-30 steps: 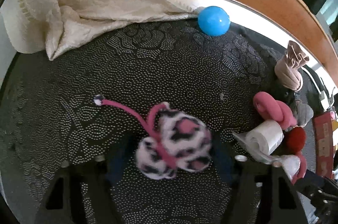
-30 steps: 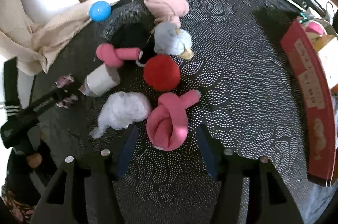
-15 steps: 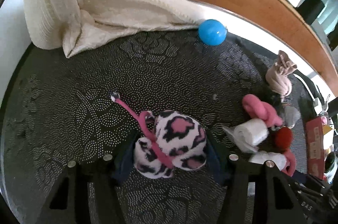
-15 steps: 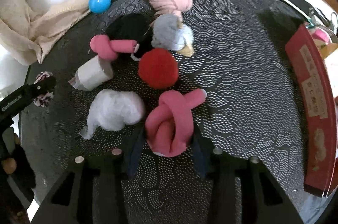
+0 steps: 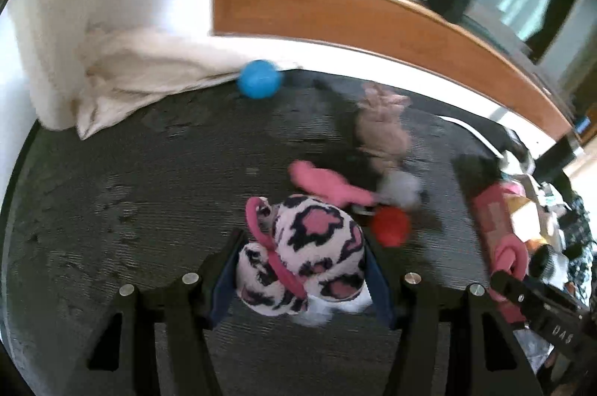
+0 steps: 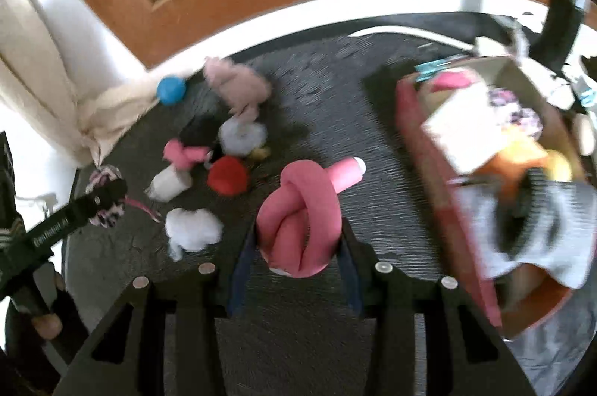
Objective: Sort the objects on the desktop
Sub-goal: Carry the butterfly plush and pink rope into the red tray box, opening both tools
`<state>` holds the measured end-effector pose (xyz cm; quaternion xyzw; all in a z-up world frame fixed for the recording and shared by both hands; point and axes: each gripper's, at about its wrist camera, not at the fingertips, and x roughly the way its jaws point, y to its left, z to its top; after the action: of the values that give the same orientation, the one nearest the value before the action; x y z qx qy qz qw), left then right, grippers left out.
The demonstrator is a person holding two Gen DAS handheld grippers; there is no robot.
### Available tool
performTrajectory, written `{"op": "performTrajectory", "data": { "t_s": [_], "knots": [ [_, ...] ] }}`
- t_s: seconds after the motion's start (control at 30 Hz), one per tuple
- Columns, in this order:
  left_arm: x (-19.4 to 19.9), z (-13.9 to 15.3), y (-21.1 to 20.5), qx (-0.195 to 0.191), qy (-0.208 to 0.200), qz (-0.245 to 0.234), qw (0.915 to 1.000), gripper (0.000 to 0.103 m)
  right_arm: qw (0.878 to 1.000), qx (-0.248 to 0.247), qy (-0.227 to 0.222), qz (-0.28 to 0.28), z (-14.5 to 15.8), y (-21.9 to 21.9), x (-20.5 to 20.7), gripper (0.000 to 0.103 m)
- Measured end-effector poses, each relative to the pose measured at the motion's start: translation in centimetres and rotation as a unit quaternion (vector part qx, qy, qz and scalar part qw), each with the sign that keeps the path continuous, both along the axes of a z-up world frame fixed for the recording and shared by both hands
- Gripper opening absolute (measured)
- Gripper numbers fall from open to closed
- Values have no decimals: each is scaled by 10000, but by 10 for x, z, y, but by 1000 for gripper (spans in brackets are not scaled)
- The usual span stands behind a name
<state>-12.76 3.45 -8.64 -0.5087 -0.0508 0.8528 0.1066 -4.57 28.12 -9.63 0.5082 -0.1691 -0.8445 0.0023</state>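
Observation:
My left gripper [image 5: 302,269] is shut on a pink, black and white leopard-print plush toy [image 5: 306,246] and holds it above the dark patterned mat [image 5: 130,209]. My right gripper [image 6: 298,246] is shut on a pink knotted fabric toy [image 6: 302,209], lifted off the mat [image 6: 373,202]. The left gripper and its plush also show at the left of the right wrist view [image 6: 106,196]. The right gripper's knot also shows at the right of the left wrist view [image 5: 509,256].
A pile stays on the mat: red ball [image 6: 227,175], small pink knot [image 6: 183,153], white roll [image 6: 168,183], white fluffy piece [image 6: 192,228], grey pom [image 6: 242,134], beige-pink cloth [image 6: 238,86]. A blue ball [image 6: 171,90] lies by cream cloth [image 6: 56,90]. A red box [image 6: 496,179] of items stands right.
Both grippers have closed on their toys and lifted them. The left has swung right toward the pile; the right has risen and turned toward the red box.

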Motion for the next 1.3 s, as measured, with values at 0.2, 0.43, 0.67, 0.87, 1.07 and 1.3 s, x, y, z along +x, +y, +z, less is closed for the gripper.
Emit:
{"op": "performTrajectory", "data": {
  "t_s": [0.2,0.43,0.67,0.87,1.07,1.3],
  "knots": [
    [20,20,78,102,140,-536,9984,62,9982,7,209,-554,16,79,27,46],
    [48,38,170,201,269,-1145,9929,62,9946,22,358,-975,26,154,58,46],
    [72,42,236,235,281,-1523,9877,62,9931,-3,427,-1094,31,198,77,46],
    [83,42,273,208,260,-1714,9846,62,9931,-23,503,-1063,35,217,78,46],
    [88,42,292,180,256,-1801,9831,62,9932,-55,638,-974,45,227,70,46],
    [98,33,309,104,117,-2032,9790,62,9938,-93,825,-741,59,223,45,46]
  ]
}}
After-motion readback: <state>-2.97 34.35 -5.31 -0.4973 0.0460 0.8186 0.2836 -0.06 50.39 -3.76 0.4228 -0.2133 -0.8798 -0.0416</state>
